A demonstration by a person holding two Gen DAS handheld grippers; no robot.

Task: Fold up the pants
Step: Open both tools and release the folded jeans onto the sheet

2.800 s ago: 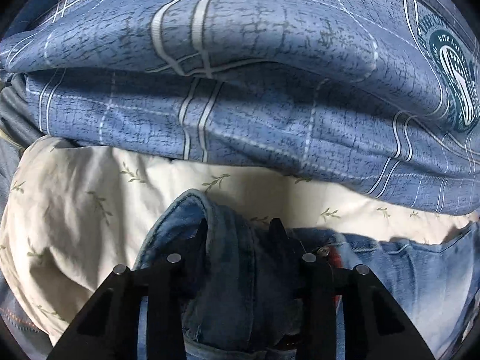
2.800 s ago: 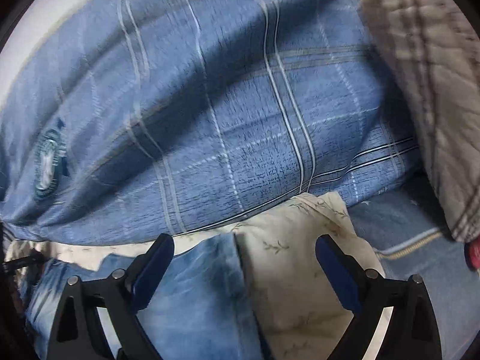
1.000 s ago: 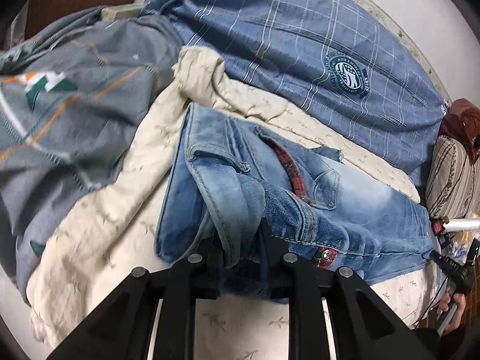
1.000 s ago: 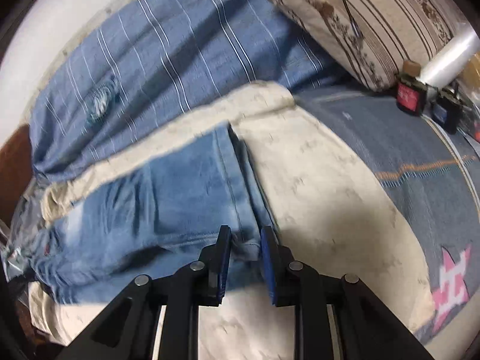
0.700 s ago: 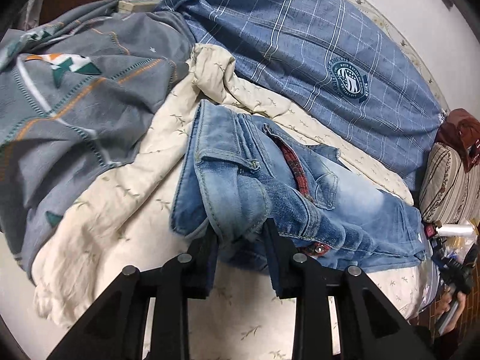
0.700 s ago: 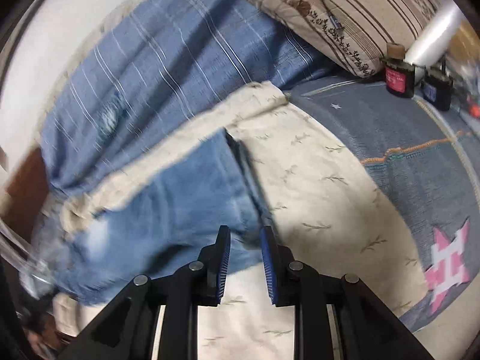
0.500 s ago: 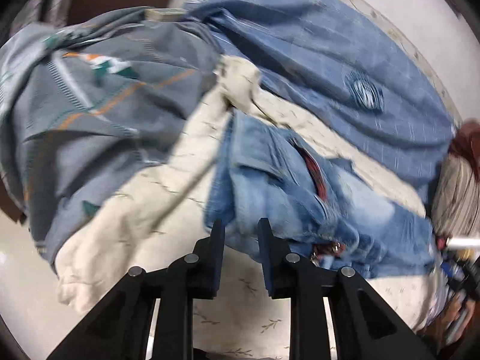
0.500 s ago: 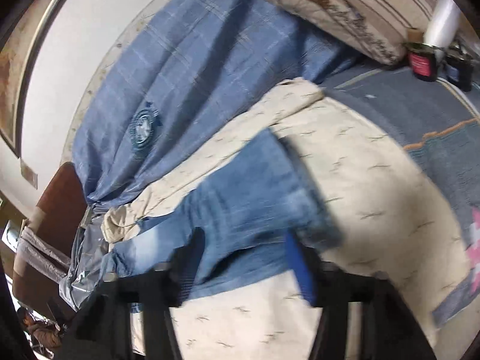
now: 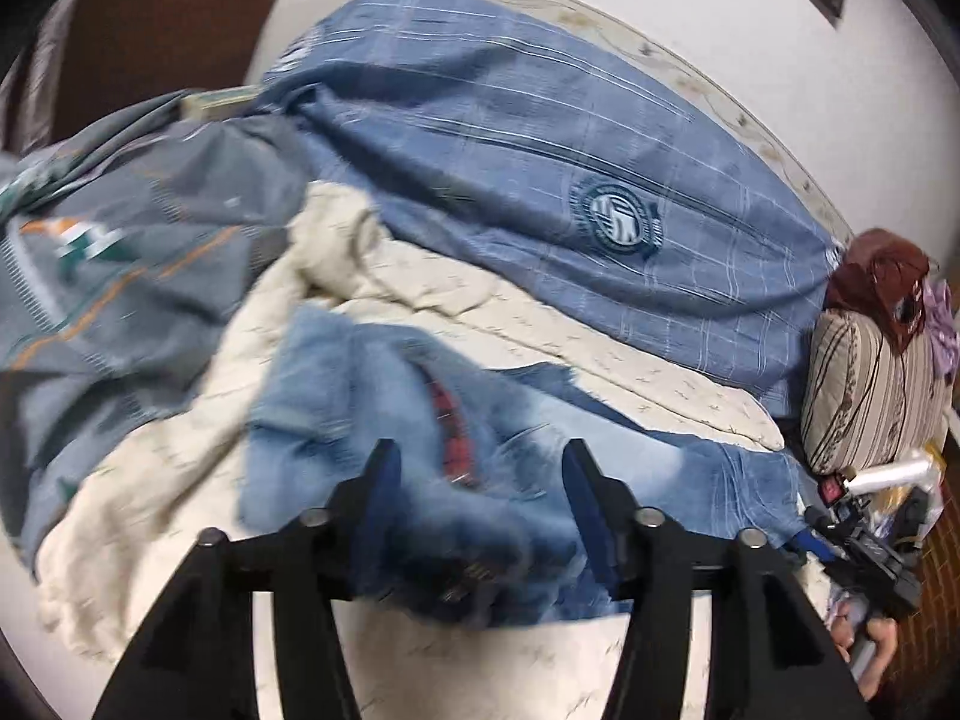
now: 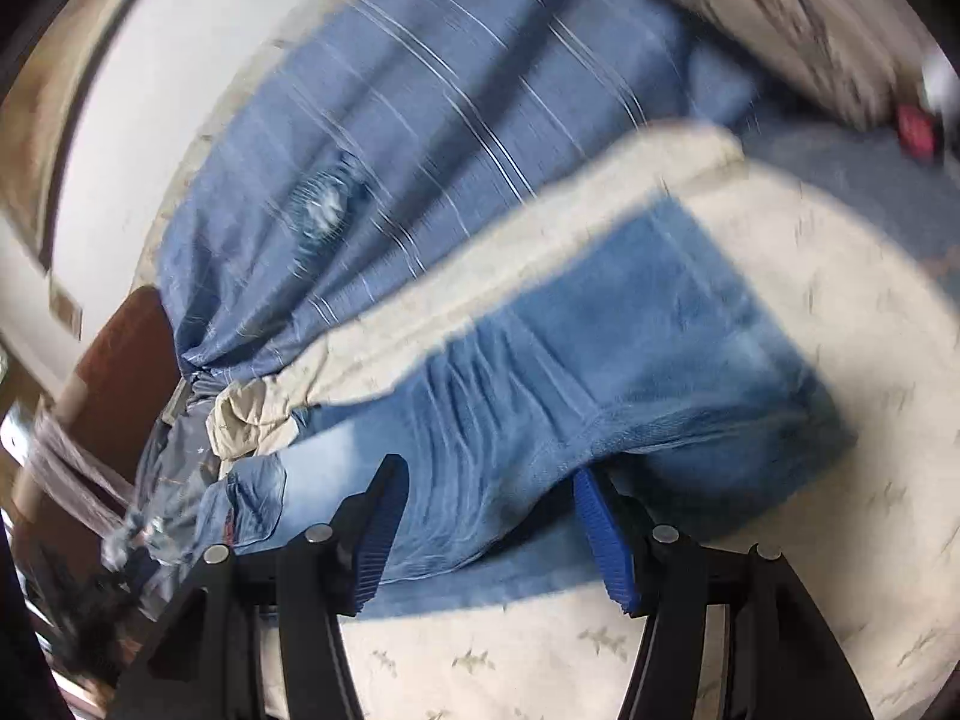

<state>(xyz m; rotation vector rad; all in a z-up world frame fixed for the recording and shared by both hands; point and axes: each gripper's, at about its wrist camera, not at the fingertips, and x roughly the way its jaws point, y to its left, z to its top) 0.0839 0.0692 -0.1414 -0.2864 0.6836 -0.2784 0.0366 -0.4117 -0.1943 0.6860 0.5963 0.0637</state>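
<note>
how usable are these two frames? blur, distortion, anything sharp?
Left wrist: jeans and grey quilt motion-smeared; blue plaid cover fairly sharp; fisheye bends the wall edge. Right wrist: heavy streaking across the whole scene, only the right gripper fingers crisp; cream sheet looks somewhat blown out.

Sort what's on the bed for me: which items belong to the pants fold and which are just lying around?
Part of the job:
- jeans, lying on the cream sheet
- left gripper, open
- right gripper, open

Just lying about:
- blue checked duvet
- grey patterned blanket
- striped pillow
- small bottles beside the pillow
</note>
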